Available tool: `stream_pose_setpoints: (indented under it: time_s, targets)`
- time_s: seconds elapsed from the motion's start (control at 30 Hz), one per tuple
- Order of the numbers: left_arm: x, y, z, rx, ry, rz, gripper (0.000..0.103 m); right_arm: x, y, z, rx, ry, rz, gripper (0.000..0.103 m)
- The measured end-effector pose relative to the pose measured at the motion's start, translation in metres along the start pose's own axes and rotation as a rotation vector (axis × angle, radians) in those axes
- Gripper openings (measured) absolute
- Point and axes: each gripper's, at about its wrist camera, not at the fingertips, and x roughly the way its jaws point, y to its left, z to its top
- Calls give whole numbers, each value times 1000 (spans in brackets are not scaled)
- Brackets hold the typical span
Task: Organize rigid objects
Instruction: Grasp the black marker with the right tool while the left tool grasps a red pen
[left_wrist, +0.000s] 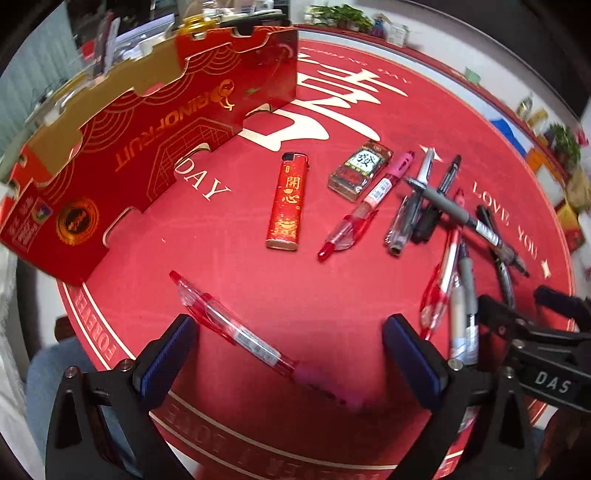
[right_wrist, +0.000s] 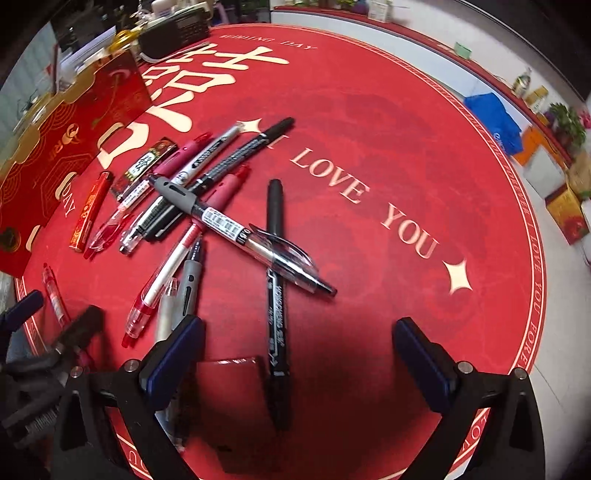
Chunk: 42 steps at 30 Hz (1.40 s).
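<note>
Black claw (left_wrist: 290, 354), blue ribbed pads (left_wrist: 168, 356)

The pink cap end of the red pen (left_wrist: 240, 332) nearest the left wrist camera is blurred. A red flat object (right_wrist: 231, 402) is shadowed behind the right gripper; its kind cannot be told.

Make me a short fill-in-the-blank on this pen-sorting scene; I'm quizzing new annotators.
1. Both grippers, the left gripper and the right gripper, have their jaws ____.
2. The red pen nearest the left gripper lies ____ from the pile of pens.
3. The red lighter lies flat on the ____ tablecloth.

Missing words: open; apart; red
</note>
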Motion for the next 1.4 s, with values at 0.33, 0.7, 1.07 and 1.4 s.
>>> stream_pose_setpoints:
  time_s: [0.33,0.7,1.07,1.4]
  targets:
    - [2,-12,-2,135,-42,-53,103,-15,-17,-7,43,-11,76,10]
    - [-1,-10,6,132,-38,-147,103,-22,-27,-26,98,-13,63,10]
    - [2,-26,-2,242,-76,-102,103,-22,-25,-27,60,-16,43,10]
    - [-9,-40,-4,404,-105,-193,40,-21,-19,-21,14,-4,55,10]
